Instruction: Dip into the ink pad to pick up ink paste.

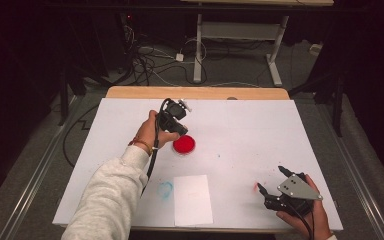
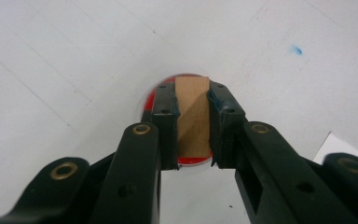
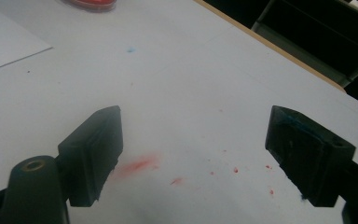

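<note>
Wooden block (image 2: 193,116) is clamped between the left gripper (image 2: 193,128) jaws, directly above the red dish (image 1: 184,144); right gripper (image 3: 214,154) is held wide open.

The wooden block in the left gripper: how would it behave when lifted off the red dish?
The wooden block looks solid and flat-sided, so probably stiff and unlikely to roll. It is small, so likely light. The left gripper clamps both flat sides squarely, so slipping seems unlikely, though the red dish may leave its base wet.

Wooden block (image 2: 193,116) over dish (image 1: 184,144)
</note>
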Demonstrator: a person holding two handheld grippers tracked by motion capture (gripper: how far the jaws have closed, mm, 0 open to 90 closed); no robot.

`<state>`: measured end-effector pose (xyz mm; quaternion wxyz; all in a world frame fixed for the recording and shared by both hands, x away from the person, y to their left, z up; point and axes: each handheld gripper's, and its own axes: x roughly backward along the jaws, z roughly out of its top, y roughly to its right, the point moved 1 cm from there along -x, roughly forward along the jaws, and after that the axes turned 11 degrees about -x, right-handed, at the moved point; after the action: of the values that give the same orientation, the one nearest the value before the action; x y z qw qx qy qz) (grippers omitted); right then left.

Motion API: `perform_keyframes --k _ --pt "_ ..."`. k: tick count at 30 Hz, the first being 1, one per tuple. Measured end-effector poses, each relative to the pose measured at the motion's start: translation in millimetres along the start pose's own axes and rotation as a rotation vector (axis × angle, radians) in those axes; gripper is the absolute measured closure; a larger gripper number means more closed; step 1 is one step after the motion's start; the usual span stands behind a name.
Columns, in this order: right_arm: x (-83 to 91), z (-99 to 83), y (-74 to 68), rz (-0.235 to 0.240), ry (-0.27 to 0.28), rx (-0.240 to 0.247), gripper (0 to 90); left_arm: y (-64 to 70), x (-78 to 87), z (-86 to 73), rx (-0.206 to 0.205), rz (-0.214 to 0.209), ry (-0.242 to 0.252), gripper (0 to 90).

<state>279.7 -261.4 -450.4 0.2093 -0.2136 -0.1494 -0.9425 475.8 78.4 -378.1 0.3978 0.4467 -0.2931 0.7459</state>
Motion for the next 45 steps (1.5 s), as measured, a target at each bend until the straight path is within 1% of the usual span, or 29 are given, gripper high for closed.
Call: perform_keyframes --k 2,4,5,7,10,11,12,13,15,16,17,18,21,23,29,30,33,34,36,39,41,45 --pt "-0.1 0.0 0.0 0.000 -0.001 -0.001 19.5 0.4 3.0 1.2 -0.004 0.009 0.005 73.8" --pt "-0.4 -0.3 -0.2 0.001 -0.007 -0.002 19.5 1.0 4.1 2.2 -0.014 0.001 -0.001 73.8" --pt "-0.5 -0.4 -0.4 0.001 -0.008 -0.001 19.5 1.1 4.0 2.6 -0.018 0.006 -0.006 73.8" --pt "-0.9 -0.5 -0.3 0.002 -0.010 0.001 19.5 1.4 1.9 2.8 -0.019 -0.005 -0.009 73.8" --pt "-0.9 -0.6 -0.1 0.002 -0.010 0.002 19.5 1.4 -2.6 2.8 -0.010 -0.012 -0.009 73.8" --pt "-0.9 -0.7 0.0 0.003 -0.010 0.002 19.5 1.2 -4.6 2.7 -0.012 -0.019 -0.013 73.8" --pt "-0.9 -0.8 0.1 0.004 -0.011 0.002 19.5 2.1 -7.6 2.7 -0.006 -0.017 -0.016 73.8" --pt "-1.0 -1.0 0.1 0.004 -0.013 0.001 19.5 1.6 -10.3 2.5 -0.013 -0.013 -0.030 73.8" --pt "-1.2 -1.4 -0.1 0.005 -0.015 -0.001 19.5 1.0 -17.3 1.1 -0.003 -0.023 -0.037 73.8" --pt "-1.2 -1.5 0.0 0.004 -0.016 0.000 19.5 0.6 -20.6 0.1 -0.004 -0.018 -0.048 73.8" --pt "-1.3 -1.6 0.0 0.004 -0.017 0.000 19.5 0.0 -23.4 -0.9 0.003 -0.018 -0.051 73.8" --pt "-1.3 -1.7 0.3 0.004 -0.015 0.000 19.5 -0.5 -26.4 -2.1 0.012 -0.027 -0.046 73.8" --pt "-1.4 -2.0 1.1 0.003 -0.019 0.002 19.5 -1.1 -35.1 -4.1 0.012 -0.034 -0.060 73.8" --pt "-1.7 -2.1 0.8 0.005 -0.018 0.000 19.5 -0.8 -39.9 -4.8 0.019 -0.043 -0.061 73.8" --pt "-1.8 -2.4 0.6 0.005 -0.020 0.001 19.5 0.9 -52.3 -7.1 0.015 -0.055 -0.086 73.8" --pt "-1.7 -2.4 0.7 0.006 -0.020 0.001 19.5 0.9 -52.3 -7.1 0.015 -0.055 -0.086 73.8" --pt "-1.6 -2.5 0.5 0.007 -0.021 0.002 19.5 2.7 -60.5 -9.6 0.002 -0.075 -0.114 73.8" --pt "-1.7 -2.6 0.5 0.009 -0.023 0.004 19.5 3.2 -62.4 -10.2 -0.004 -0.073 -0.122 73.8" --pt "-1.9 -2.8 0.3 0.007 -0.025 0.006 19.5 2.7 -62.8 -10.9 0.005 -0.075 -0.113 73.8" --pt "-1.9 -2.6 0.1 0.007 -0.024 0.007 19.5 2.4 -63.6 -11.3 0.005 -0.079 -0.111 73.8" --pt "-1.7 -2.6 0.2 0.007 -0.024 0.007 19.5 2.0 -63.9 -12.0 -0.002 -0.083 -0.113 73.8" --pt "-1.7 -2.8 -0.6 0.009 -0.026 0.010 19.7 -0.1 -64.6 -12.7 0.011 -0.098 -0.105 73.9"
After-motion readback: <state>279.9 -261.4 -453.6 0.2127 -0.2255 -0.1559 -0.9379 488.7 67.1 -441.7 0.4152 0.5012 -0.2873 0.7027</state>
